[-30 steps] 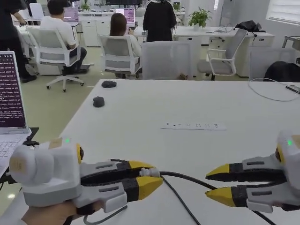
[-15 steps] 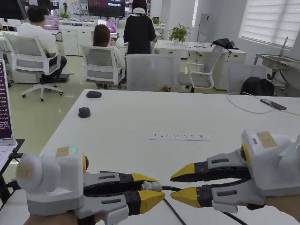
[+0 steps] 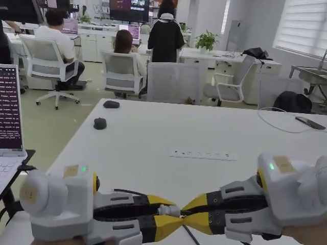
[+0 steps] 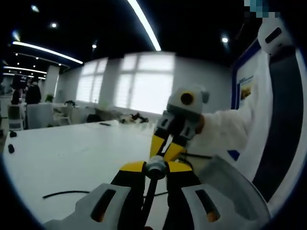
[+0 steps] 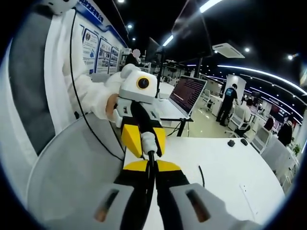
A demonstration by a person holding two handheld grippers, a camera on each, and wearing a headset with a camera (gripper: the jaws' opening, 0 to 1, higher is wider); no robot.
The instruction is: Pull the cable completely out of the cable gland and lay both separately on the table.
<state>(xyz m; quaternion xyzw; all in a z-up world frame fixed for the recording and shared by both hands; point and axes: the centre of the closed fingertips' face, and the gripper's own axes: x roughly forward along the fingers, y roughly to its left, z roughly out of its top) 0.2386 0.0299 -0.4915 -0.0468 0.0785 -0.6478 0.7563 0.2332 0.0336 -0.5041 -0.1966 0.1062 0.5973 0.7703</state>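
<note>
Left gripper (image 3: 172, 213): gland (image 4: 156, 167); right gripper (image 3: 190, 215): cable (image 5: 152, 158)

The white table (image 3: 153, 132) carried a power strip (image 3: 202, 154) near centre, a black mouse (image 3: 100, 123) and a second mouse (image 3: 111, 104) at ten o'clock, and a phone (image 3: 309, 122) at three o'clock.

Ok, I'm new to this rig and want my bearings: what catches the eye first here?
Two yellow-tipped grippers meet tip to tip low in the head view: the left gripper clamps a pale cable gland, the right gripper pinches the black cable just beside it. Behind them stretches a broad white table with a power strip, then an office with people.
</note>
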